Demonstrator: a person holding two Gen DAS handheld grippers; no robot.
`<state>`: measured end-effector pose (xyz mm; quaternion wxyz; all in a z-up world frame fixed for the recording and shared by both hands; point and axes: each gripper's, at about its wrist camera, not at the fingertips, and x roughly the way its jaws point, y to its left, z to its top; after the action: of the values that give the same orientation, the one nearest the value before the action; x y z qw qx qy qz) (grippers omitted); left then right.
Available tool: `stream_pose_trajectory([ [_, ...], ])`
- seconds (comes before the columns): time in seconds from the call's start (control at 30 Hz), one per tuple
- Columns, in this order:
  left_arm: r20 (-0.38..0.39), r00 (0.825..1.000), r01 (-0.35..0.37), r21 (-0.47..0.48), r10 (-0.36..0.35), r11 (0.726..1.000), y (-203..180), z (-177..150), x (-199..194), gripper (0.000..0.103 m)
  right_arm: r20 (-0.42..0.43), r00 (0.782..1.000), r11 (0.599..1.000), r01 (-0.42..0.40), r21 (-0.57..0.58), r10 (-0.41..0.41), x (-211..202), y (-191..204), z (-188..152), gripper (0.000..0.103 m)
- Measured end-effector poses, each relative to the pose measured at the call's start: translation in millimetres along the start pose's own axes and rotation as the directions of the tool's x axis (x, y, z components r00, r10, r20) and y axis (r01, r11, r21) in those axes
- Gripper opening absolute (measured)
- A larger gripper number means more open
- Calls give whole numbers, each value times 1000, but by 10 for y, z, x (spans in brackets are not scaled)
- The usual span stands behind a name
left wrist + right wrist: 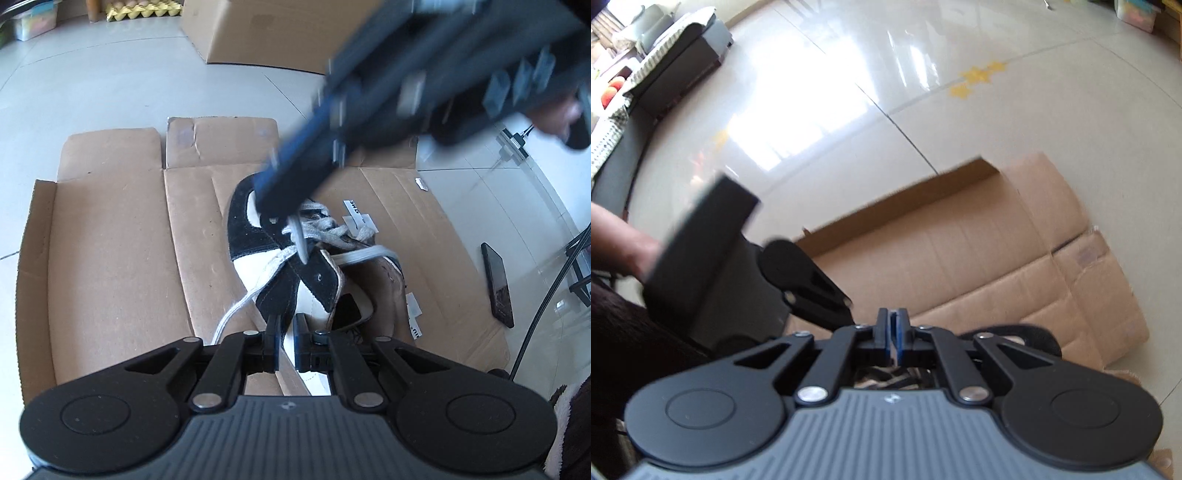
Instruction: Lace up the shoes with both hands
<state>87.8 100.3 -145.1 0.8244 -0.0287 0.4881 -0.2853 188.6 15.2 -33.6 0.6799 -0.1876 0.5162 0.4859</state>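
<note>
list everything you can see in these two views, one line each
shoe: one, black and white, on the flattened cardboard
lace: one, whitish grey, threaded across the shoe, one end trailing beside it
flattened cardboard: one, brown, spread on the floor
cardboard box: one, brown, behind the sheet
phone: one, black, at the sheet's edge
egg tray: one, yellow, far back
floor: pale glossy tiles
left gripper: black, closed on the shoe's black flap
right gripper: black and blue, closed on the lace over the shoe
hand: one, holding the left gripper
</note>
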Motion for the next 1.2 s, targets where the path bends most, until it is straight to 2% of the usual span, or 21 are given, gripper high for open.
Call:
stream_pose_trajectory([
  [0.2,13,1000,-9,15,9,1000,-15,-17,12,5,4,1000,998,6,-60,-6,-279,216,362,3],
  [0.5,28,999,-18,27,17,999,-91,-79,-17,5,19,1000,990,-13,-137,16,-473,573,861,3],
  [0.63,27,1000,-12,21,11,1000,-64,-77,-17,5,77,993,988,-77,-130,88,-609,689,1094,0],
  [0.7,30,999,-12,24,11,1000,-59,-80,-12,5,82,994,981,-56,-184,72,-666,783,1224,0],
  [0.77,33,999,-4,7,4,1000,-28,-81,-4,5,45,998,975,-31,-220,42,-640,817,1278,0],
  [0.87,34,999,20,-32,-19,999,48,-97,-19,5,-50,998,974,11,-228,-23,-459,758,1099,10],
  [0.93,32,999,30,-46,-28,999,69,-101,-25,5,-109,992,975,35,-218,-60,-320,675,939,22],
  [1.03,32,999,24,-39,-23,999,47,-100,-31,5,-182,978,981,67,-182,-101,-102,489,689,32],
  [1.2,32,999,28,-46,-26,999,55,-101,-42,5,-290,954,996,59,-61,-74,287,81,318,33],
])
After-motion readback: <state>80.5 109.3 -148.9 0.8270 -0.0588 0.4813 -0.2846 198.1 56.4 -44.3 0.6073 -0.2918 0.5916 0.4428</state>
